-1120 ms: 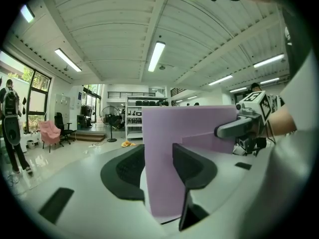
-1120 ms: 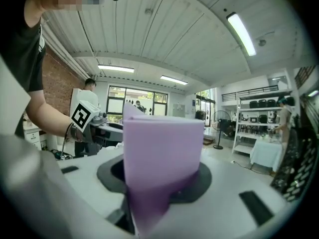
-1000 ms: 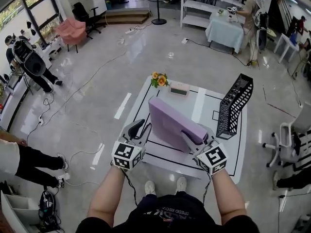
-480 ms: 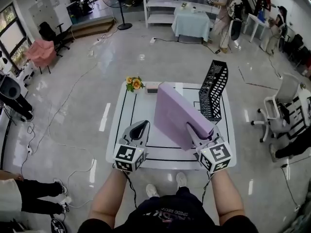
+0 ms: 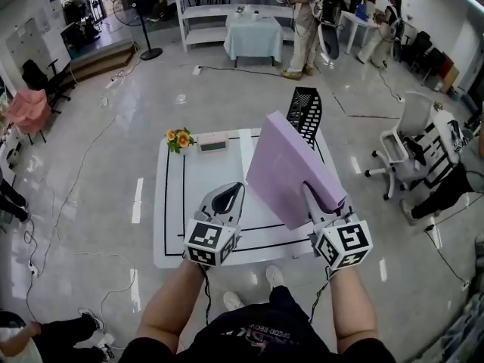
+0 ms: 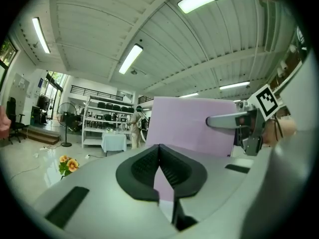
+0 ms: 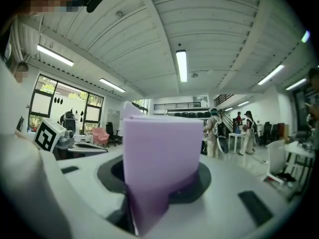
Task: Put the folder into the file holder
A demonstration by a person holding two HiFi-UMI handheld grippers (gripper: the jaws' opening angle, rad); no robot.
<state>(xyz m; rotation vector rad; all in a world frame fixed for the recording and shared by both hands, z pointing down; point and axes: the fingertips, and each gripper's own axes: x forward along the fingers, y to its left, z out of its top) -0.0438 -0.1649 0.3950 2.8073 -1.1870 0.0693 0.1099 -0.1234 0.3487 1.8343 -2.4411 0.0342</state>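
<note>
**Folder airborne, one gripper carrying**

The left gripper has come off the load, its jaws now pressed together on nothing. The right gripper alone clamps the thick lilac folder by its lower edge. It is raised, tilted, above the white table and has swung in front of the black mesh file holder. Insertion looks next.
</note>
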